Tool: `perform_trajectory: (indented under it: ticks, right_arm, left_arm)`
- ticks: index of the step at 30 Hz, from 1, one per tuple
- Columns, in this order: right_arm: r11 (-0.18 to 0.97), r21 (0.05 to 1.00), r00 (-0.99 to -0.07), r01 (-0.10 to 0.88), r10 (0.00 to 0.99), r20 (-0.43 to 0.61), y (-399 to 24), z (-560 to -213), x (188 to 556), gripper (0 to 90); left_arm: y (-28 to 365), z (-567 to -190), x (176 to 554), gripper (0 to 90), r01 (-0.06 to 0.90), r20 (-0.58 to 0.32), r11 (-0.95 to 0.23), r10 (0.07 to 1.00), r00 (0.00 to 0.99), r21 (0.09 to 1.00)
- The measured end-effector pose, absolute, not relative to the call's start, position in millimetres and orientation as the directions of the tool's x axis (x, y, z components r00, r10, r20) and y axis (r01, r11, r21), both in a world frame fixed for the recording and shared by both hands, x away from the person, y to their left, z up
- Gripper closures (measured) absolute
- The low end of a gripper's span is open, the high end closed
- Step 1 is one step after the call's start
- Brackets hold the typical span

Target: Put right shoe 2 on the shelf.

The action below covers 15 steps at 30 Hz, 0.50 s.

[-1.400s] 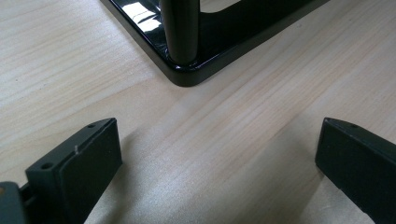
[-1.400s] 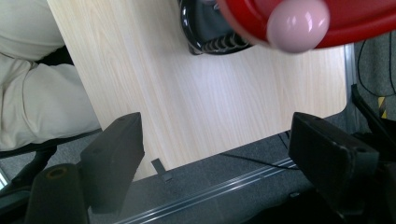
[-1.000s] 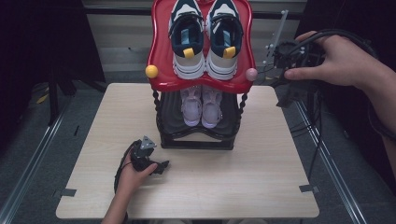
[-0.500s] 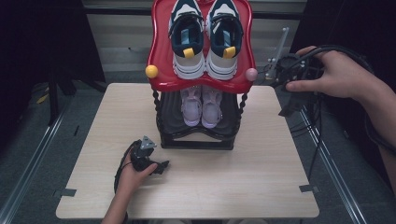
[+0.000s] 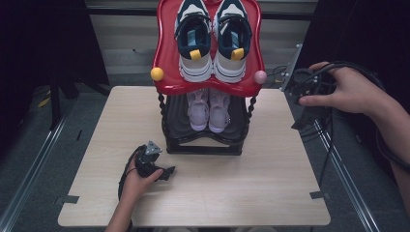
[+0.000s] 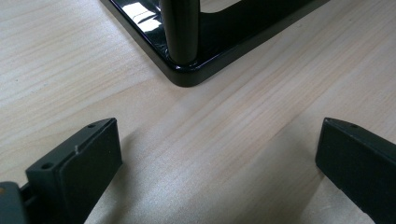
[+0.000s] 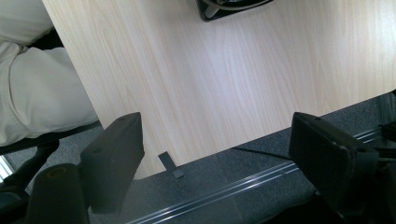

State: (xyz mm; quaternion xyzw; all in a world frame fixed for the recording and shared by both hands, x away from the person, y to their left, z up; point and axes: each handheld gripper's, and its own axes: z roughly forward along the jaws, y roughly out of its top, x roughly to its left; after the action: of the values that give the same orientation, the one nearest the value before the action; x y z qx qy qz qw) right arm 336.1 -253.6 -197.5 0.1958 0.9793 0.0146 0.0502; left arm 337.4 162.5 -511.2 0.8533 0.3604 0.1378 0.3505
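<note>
1. The left gripper (image 5: pixel 167 172) rests on the wooden table (image 5: pixel 270 193), jaws spread wide around nothing, just short of the black rack (image 5: pixel 203 145) and its corner post (image 6: pixel 180 32).
2. The right gripper (image 5: pixel 302 118) hangs beyond the table's right edge, jaws wide and empty.
3. Lilac shoes (image 5: pixel 209 108) sit inside the rack; navy-and-white sneakers (image 5: pixel 212 38) sit on its red top tray (image 5: pixel 167 58).

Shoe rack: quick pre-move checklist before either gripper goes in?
1. right gripper open, nothing between the jaws: ok.
2. left gripper open, nothing between the jaws: ok.
3. Left gripper low on the table by the shoe rack base corner, not touching it: ok.
4. Navy and white sneakers side by side on the red top shelf: ok.
5. Lilac shoes paired on the lower shelf: ok.
6. Right gripper lined up with a shoe: not ok, it hangs past the table's right edge.
</note>
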Motion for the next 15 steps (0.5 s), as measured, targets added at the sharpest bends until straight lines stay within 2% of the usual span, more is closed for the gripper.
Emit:
perform_trajectory:
  ticks: [15]
  right_arm:
    - [0.920,0.023,-0.918,0.391,0.391,-0.070,-259,-231,339,17.9]
  left_arm:
    - [162,-511,337,0.0,0.519,-0.018,-0.494,0.712,0.702,0.697]
